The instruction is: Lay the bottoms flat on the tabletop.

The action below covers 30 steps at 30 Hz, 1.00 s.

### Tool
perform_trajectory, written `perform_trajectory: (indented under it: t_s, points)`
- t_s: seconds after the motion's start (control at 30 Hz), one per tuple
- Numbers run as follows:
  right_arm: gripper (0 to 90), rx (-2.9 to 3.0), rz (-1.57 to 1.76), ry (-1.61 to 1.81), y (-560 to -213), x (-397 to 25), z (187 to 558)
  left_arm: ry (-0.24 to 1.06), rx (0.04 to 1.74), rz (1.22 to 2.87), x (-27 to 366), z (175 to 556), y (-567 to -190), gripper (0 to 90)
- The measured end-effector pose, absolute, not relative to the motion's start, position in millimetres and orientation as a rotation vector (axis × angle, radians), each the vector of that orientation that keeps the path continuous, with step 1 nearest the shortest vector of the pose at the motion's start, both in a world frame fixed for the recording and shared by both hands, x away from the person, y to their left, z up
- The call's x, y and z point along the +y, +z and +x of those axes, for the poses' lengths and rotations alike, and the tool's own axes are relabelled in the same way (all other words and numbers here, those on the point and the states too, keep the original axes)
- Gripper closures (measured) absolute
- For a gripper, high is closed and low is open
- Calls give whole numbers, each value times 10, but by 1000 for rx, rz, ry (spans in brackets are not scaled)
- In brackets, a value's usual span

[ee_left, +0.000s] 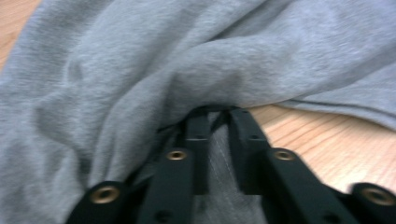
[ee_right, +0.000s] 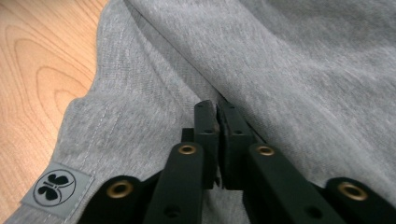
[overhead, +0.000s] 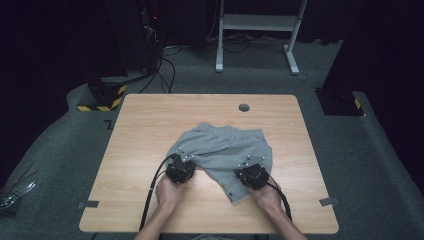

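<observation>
A pair of grey shorts (overhead: 225,145) lies rumpled on the wooden table (overhead: 145,125), its waistband towards the far side. My left gripper (overhead: 182,160) is at the shorts' near left edge. In the left gripper view it (ee_left: 218,114) is shut on a bunched fold of the grey cloth (ee_left: 140,70), which drapes over the jaw tips. My right gripper (overhead: 249,169) rests on the near right leg. In the right gripper view its jaws (ee_right: 216,106) are pressed together on a seam ridge of the shorts (ee_right: 289,65). A grey label with a black butterfly mark (ee_right: 55,185) sits at the hem.
A round cable hole (overhead: 244,107) is in the table's far side. Grey tape marks (overhead: 89,204) (overhead: 327,201) sit near the front corners. Beyond the table stand a white frame (overhead: 255,25) and a yellow-black striped base (overhead: 102,97).
</observation>
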State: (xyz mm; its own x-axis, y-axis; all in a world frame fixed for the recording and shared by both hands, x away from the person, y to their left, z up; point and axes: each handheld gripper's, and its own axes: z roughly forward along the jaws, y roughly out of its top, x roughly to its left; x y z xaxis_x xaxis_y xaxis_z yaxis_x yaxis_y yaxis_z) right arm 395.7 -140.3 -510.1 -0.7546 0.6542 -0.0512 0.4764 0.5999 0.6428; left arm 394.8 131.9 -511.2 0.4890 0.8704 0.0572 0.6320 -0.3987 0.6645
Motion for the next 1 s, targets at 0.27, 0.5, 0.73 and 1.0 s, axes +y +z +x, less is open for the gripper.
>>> perform_trajectory:
  t_s: [0.27,0.5,0.73,1.0]
  points:
    - [888,2494,928,960,-4933,-1594,3941,570,1208,2145,1489,3865,-4898,857]
    - [856,2399,1018,933,-4823,-1828,4035,604,1203,2079,1680,3838,-4715,851]
    - [560,2480,948,1010,-4910,-1594,3894,570,1190,2110,1611,3879,-4853,843]
    - [886,2574,920,902,-5087,-1470,4009,561,1203,2087,1645,3953,-4810,854]
